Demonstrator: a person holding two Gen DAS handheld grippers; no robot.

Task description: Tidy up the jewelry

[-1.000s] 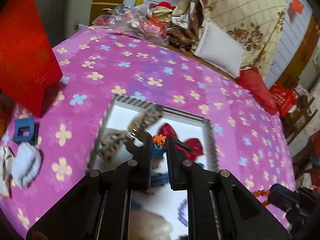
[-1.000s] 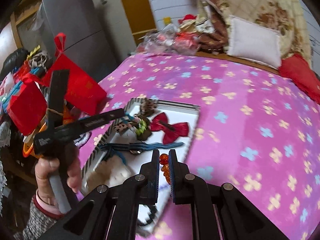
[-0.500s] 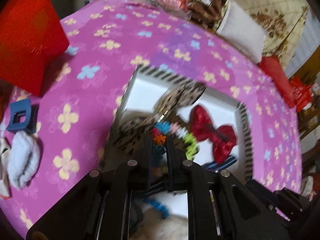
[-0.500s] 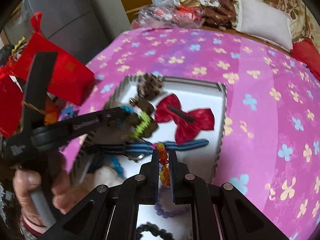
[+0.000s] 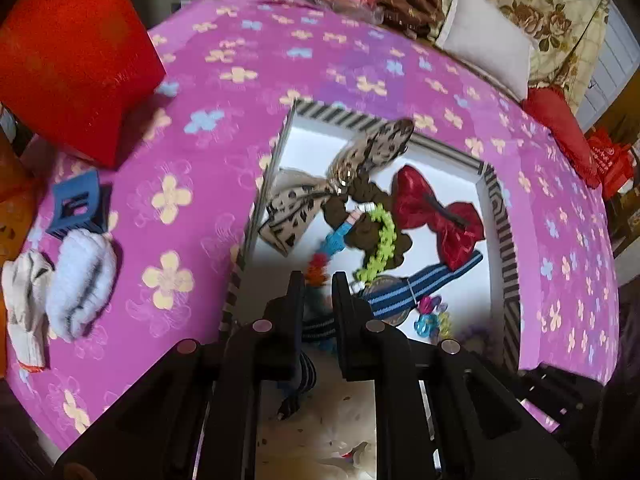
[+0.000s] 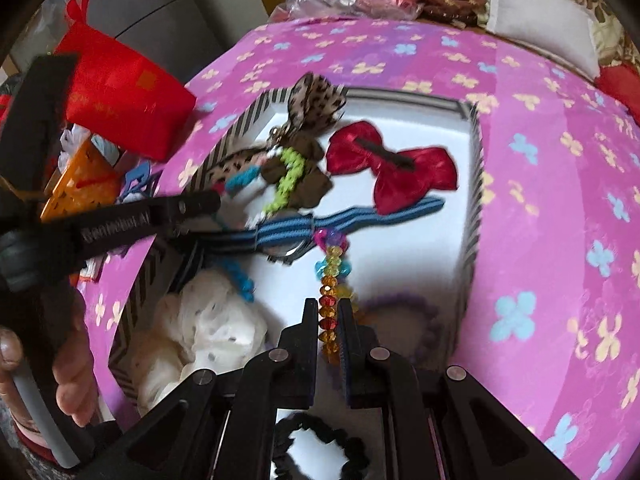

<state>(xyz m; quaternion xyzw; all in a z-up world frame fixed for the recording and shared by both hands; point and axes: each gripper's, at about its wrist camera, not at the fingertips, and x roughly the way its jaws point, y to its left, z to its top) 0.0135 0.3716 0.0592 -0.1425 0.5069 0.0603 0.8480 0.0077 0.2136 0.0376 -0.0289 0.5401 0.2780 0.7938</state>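
In the right wrist view the near end of the striped tray [image 6: 472, 184] is hidden behind the right gripper [image 6: 329, 316], and the black scrunchie [image 6: 320, 446] inside it shows only between the gripper's arms. The purple bead bracelet [image 6: 404, 308] beside the tray's right wall is blurred. In the left wrist view the left gripper [image 5: 317, 292] covers the tray's near part; the small coloured piece [image 5: 319, 266] just beyond its tips is too blurred to identify.

red bag [image 5: 76, 56] on floral cloth [image 5: 224, 128]; gloves [image 5: 56, 280] nearby, white pillow [image 5: 486, 40] at back.
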